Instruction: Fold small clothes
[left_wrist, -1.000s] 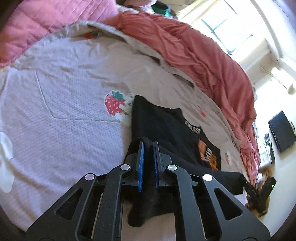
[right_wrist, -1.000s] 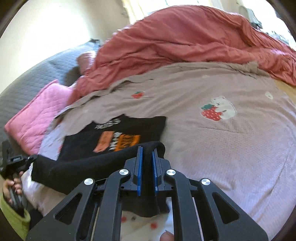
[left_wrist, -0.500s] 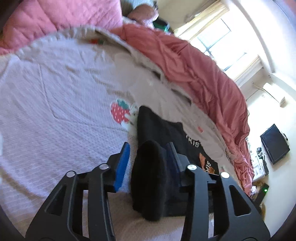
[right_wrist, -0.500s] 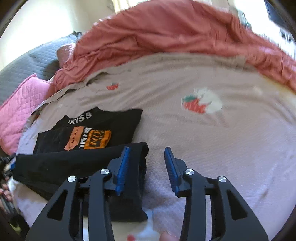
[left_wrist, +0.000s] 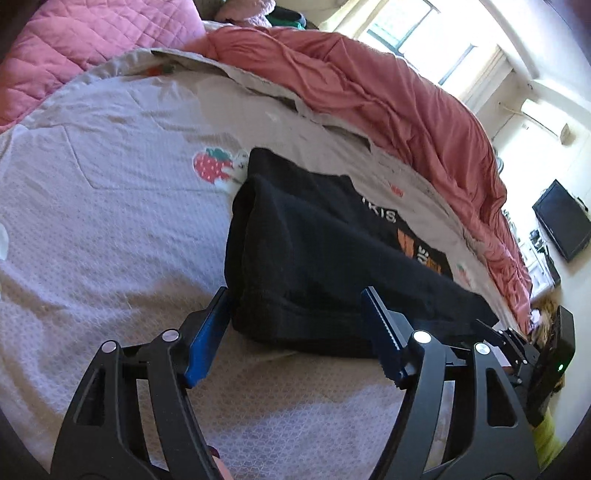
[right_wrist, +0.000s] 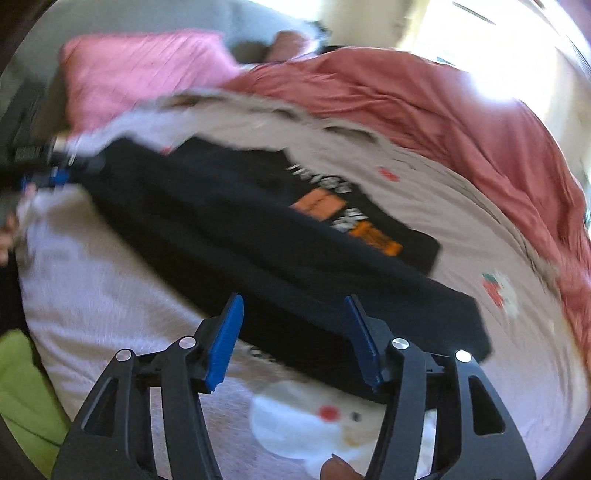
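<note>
Folding progress: near hem of the black shirt (left_wrist: 314, 266) is lying doubled over; further folds are being awaited.
Left gripper (left_wrist: 295, 332): being held wide apart, gripping nothing.
Right gripper (right_wrist: 295, 339): likewise.

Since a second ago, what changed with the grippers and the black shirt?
Both let go: the left gripper and right gripper, then shut on the black shirt's folded edge, now stand open and have drawn back. The shirt lies folded on the bedspread. The red duvet stayed put.

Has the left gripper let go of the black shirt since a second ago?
Yes. The left gripper was clamped on the black shirt; now open, with the fold lying on the bedsheet.
</note>
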